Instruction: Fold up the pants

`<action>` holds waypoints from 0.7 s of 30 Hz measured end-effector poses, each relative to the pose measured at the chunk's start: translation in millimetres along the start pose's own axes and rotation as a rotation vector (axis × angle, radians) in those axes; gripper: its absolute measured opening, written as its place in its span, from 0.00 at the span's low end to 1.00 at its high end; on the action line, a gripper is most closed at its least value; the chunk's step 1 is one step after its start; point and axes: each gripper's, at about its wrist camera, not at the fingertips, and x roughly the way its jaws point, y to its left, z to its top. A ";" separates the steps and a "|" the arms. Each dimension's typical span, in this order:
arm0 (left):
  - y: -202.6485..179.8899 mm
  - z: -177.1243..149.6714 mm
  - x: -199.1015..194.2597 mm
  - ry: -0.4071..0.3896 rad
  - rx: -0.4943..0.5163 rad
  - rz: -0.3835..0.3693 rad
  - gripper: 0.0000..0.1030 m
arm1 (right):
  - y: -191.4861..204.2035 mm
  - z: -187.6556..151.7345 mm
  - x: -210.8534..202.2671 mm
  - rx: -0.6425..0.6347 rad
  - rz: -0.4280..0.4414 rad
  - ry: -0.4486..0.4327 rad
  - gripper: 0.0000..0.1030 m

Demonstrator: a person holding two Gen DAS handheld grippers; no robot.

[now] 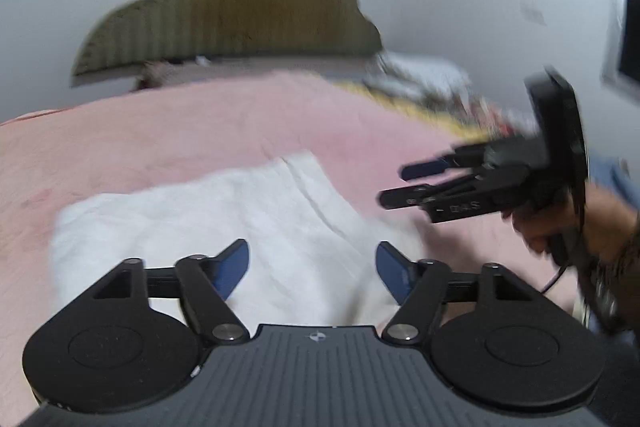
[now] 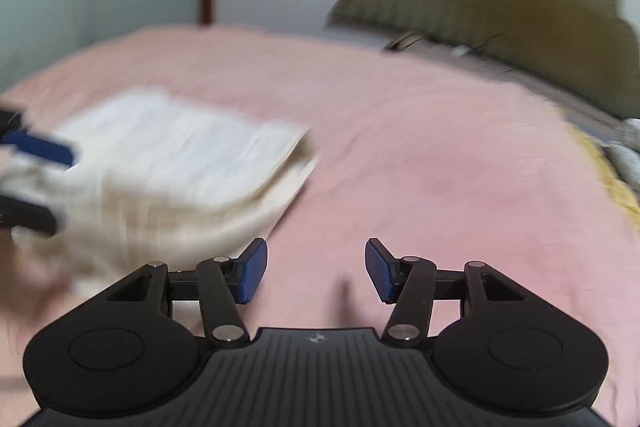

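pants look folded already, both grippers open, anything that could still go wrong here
Two risks, both modest. The left gripper hangs open right over the white pants; a low sweep could snag the top layer and undo the fold. The stacked layers at the pants' right edge look loose and splayed, so they may slide apart on the soft pink bedspread. The right gripper is open over bare bedspread, clear of the cloth.

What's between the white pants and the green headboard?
Only pink bedspread between the pants and the headboard, in the right wrist view.
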 end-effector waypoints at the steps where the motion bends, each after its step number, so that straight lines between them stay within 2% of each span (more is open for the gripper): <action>1: 10.6 0.6 -7.1 -0.019 -0.030 0.024 0.75 | 1.8 4.6 -5.8 0.031 0.014 -0.047 0.52; 4: 47.5 -0.7 -17.8 -0.051 -0.140 0.092 0.75 | 15.4 16.3 -18.0 0.077 0.085 -0.163 0.52; 7: 73.1 -7.4 -10.1 0.008 -0.212 0.160 0.74 | 43.5 26.9 -6.8 0.037 0.201 -0.146 0.52; 10: 75.6 -19.4 3.7 0.116 -0.151 0.221 0.73 | 71.7 19.8 16.4 -0.061 0.212 -0.041 0.52; 11: 74.8 -26.8 3.1 0.133 -0.119 0.245 0.73 | 77.1 14.9 25.7 -0.083 0.198 -0.001 0.52; 13: 70.8 -31.7 -1.5 0.118 -0.087 0.264 0.72 | 79.6 8.0 42.1 -0.109 0.147 0.059 0.52; 15: 72.0 -28.9 -17.2 0.067 -0.090 0.265 0.74 | 74.5 1.8 36.9 -0.065 0.130 0.043 0.52; 18: 72.6 -19.8 -32.8 -0.002 -0.106 0.257 0.75 | 72.1 3.2 18.1 -0.024 0.153 -0.037 0.52; 19: 72.8 -19.5 -33.7 0.001 -0.100 0.248 0.75 | 72.1 2.0 14.2 -0.024 0.170 -0.052 0.52; 21: 69.6 -24.6 -26.1 0.063 -0.061 0.225 0.80 | 73.9 -1.1 12.4 -0.038 0.207 -0.041 0.52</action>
